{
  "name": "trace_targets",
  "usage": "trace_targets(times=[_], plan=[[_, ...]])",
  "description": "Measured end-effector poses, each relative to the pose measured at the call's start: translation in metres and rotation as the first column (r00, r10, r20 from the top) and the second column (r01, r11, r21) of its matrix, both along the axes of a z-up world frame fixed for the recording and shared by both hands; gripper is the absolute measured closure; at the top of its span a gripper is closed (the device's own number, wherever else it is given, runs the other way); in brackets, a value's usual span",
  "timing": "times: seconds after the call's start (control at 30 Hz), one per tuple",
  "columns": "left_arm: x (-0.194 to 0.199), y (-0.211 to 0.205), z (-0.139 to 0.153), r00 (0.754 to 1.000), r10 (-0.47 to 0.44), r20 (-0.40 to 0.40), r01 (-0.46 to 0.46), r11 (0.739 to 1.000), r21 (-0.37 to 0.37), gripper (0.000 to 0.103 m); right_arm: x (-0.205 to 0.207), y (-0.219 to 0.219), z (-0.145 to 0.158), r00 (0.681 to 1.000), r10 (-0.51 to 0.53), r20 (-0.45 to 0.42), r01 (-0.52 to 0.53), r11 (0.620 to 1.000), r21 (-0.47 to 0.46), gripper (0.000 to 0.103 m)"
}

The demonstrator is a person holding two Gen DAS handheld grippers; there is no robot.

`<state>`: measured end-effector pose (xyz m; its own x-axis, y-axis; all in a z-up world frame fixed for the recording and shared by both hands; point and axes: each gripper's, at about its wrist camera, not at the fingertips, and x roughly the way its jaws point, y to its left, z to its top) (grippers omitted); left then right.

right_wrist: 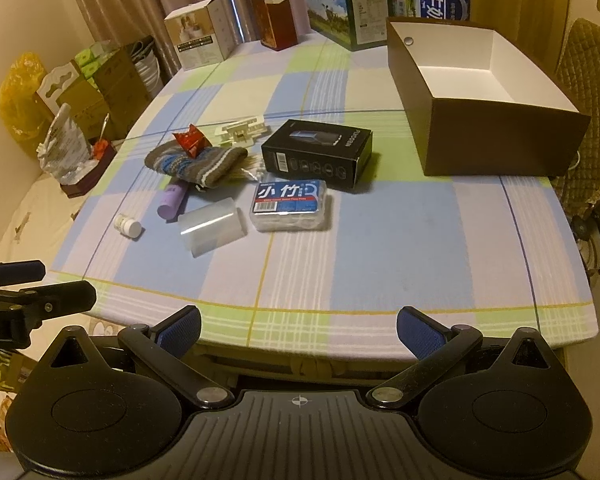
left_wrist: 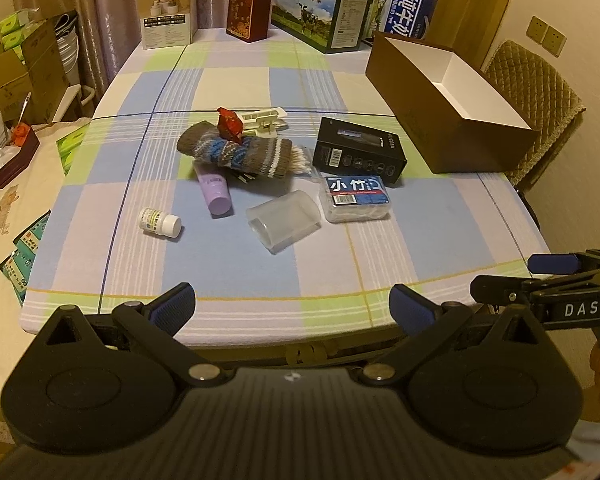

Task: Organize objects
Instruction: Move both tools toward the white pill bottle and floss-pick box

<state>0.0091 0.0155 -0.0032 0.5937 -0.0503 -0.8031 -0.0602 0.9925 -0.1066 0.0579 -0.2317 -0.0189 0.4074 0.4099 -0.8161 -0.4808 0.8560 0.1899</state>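
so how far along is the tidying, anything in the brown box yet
Nothing looks done: the brown box is empty. Nothing is in hand; the left claw and right claw are open at the table edge. Left: the sock, black box, floss picks, pill bottle and the rest.

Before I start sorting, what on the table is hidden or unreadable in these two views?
- Purple tube: top end under the knit sock, both views.
- Cotton swabs: mostly under the sock.
- White bottle: label too small.
- Brown box: floor hidden by near wall, left view.
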Motion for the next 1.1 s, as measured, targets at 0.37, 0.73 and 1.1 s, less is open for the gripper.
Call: trace_targets(times=[0.37, 0.73, 1.1], plan=[[0.010, 0.009, -0.001, 1.000, 0.020, -0.003, -0.020, 1.000, 0.004, 0.001, 0.013, 0.007, -0.005, 1.000, 0.011, 0.000, -0.011, 1.000, -0.007, 0.002], [0.023, 0.019, -0.005, 0.999, 0.040, -0.020, -0.040, 0.999, 0.011, 0.001, 0.028, 0.018, -0.011, 1.000, 0.026, 0.000, -0.026, 1.000, -0.007, 0.002], [0.039, 0.041, -0.015, 0.996, 0.084, -0.031, -0.082, 0.995, 0.060, 0.001, 0.052, 0.030, -0.024, 0.999, 0.031, 0.011, -0.031, 0.999, 0.011, 0.002]])
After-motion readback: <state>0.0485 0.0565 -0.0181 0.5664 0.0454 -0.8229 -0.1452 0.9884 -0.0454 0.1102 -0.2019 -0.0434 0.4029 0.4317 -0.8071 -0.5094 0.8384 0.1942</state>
